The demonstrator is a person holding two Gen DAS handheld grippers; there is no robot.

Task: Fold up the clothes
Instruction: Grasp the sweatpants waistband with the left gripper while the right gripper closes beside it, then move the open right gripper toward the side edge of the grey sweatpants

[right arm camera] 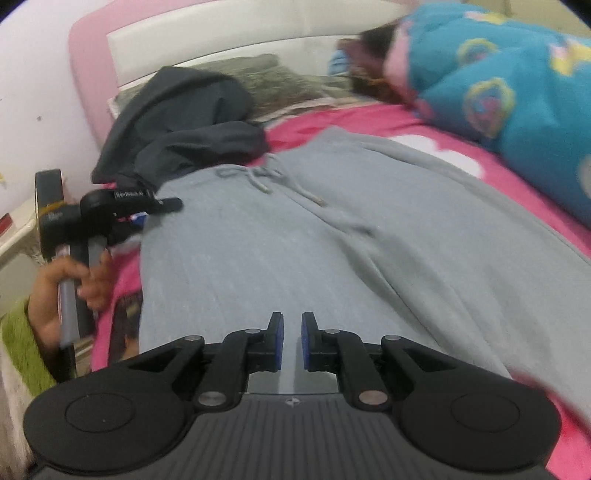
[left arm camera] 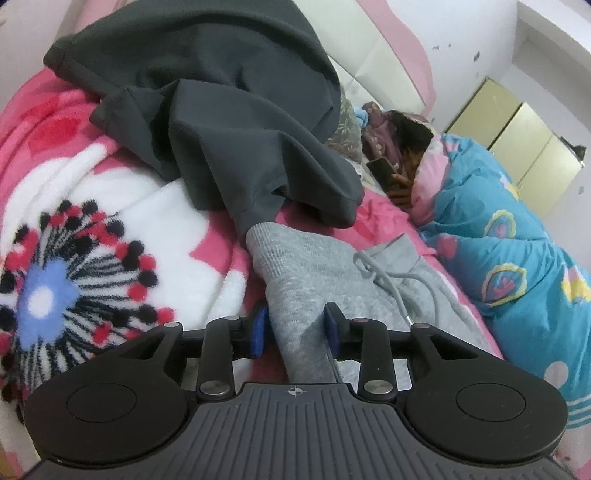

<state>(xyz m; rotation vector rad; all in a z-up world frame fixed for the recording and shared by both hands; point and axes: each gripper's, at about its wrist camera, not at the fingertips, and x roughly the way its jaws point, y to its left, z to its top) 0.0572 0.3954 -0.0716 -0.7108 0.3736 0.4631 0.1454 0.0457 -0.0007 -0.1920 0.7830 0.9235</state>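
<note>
Down at the near edge, the left tongs have their blue pads set apart, and a fold of the grey sweatpants runs up between them; the left pad sits right against the cloth while the right pad looks a touch clear of it, so whether there is a real grip I cannot tell. Over on the other side, the right tongs hover low over the same grey sweatpants, pads parted by a narrow gap with nothing caught between them. From that right wrist view the person's hand shows at the left edge, wrapped round the handle of the other tool, with a green sleeve below it. The sweatpants lie spread across the bed, on a pink flowered blanket, waistband away from the cameras, the drawstring loose on top. Just beyond the waistband, a dark grey garment sits heaped, its hem overlapping the grey cloth in the left view. To the right, a blue patterned quilt is bunched along the bed's side. Farthest back stands the pink-and-white headboard, then cream cupboard doors by the wall.
</note>
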